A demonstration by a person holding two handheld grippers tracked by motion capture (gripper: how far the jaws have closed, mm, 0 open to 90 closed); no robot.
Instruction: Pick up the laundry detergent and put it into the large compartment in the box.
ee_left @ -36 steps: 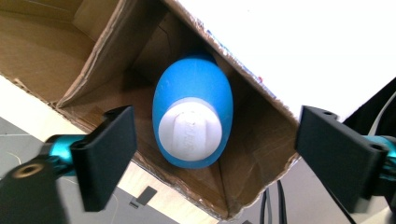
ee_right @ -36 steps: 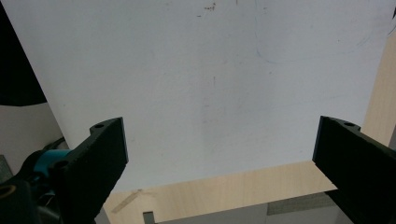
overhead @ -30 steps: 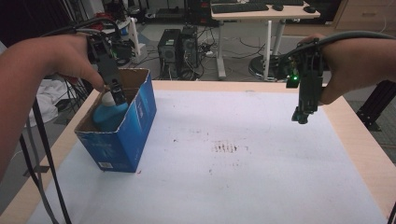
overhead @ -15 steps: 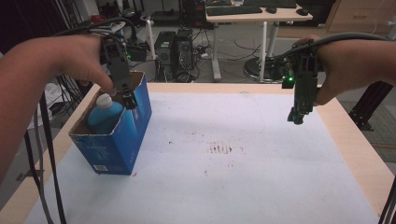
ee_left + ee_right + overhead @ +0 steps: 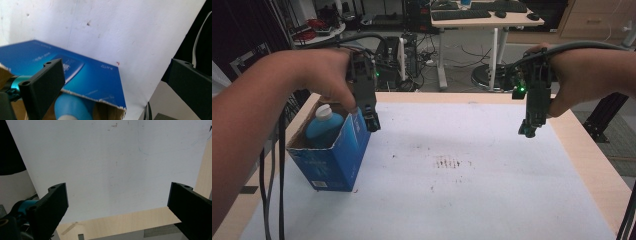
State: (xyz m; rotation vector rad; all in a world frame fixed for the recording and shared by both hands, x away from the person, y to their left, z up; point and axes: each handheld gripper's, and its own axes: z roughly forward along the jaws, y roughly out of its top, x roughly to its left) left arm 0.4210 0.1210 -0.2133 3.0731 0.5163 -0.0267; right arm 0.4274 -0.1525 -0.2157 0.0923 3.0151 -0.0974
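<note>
A person's left tongs (image 5: 371,121) are pulling clear of a blue cardboard box (image 5: 334,155) at the left side of the white-covered worktop (image 5: 472,175), having just let go of a blue bottle with a white cap (image 5: 323,125) that is now standing inside it. A second ago those tongs were reaching down into the open top of the box, right at the bottle; now they are hanging just past the box's right-hand wall, above the rim, and their jaws have just been opening to their widest, with nothing between them. In the left gripper view the two black jaws are standing far apart, the box's blue side (image 5: 82,75) and torn brown edge lying below them, and the bottle's pale shoulder (image 5: 72,110) is showing inside the box beside the near jaw, apart from it.

Judging by this, the placing of the bottle looks finished and the left hand appears to be retreating.

The right tongs (image 5: 528,131) are hovering over the far right part of the worktop, well apart from the box and bottle, where they were a second ago. In the right gripper view their jaws are gaping wide over bare white surface (image 5: 112,170), holding nothing.
</note>
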